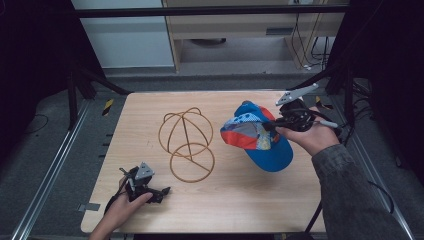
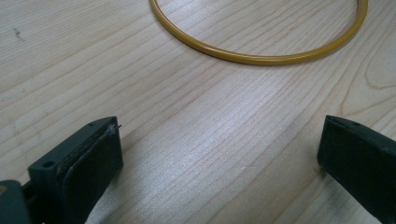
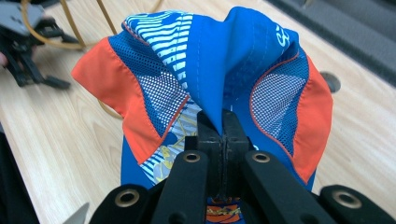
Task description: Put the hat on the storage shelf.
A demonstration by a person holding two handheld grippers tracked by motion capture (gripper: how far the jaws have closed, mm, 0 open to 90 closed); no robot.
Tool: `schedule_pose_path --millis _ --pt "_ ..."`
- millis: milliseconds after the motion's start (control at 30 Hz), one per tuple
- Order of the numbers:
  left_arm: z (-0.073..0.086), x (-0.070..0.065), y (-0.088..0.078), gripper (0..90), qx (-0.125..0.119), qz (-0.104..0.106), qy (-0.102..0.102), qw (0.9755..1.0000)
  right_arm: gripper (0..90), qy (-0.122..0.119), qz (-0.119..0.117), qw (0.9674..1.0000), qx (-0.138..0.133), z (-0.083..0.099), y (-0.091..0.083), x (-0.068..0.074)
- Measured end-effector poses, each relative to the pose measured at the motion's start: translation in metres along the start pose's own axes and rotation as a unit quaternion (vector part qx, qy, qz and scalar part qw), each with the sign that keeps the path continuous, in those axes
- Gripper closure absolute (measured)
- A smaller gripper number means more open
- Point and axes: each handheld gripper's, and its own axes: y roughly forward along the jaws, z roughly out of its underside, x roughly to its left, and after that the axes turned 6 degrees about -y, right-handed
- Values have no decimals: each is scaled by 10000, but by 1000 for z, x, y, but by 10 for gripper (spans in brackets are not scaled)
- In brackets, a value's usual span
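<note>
Cap (image 1: 260,137): blue, orange and mesh-panelled, pinched at a fold of its blue fabric by the right gripper (image 1: 272,125), whose jaws are pressed together on the cloth; held over the right half of the desk (image 1: 225,200), apparently lifted clear of the surface, though contact at the brim cannot be judged.

Wire hat stand (image 1: 187,142): yellow, domed, set upright near the desk's centre.

Left gripper (image 1: 162,191): rested near the front left corner, jaws spread wide over bare wood, nothing held; the stand's ring (image 2: 261,56) is seen just ahead.
</note>
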Motion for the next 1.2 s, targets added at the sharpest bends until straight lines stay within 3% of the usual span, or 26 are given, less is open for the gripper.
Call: schedule_pose_path --millis 333,533,1200 --pt "0 0 0 0 4 -2 14 10000 898 -266 127 9988 -398 -25 -25 15" --pt "0 0 0 0 3 0 11 10000 898 -397 166 9973 -591 -46 -29 22" --pt "0 0 0 0 21 -5 23 10000 898 -829 -45 9923 -921 -116 3 54"
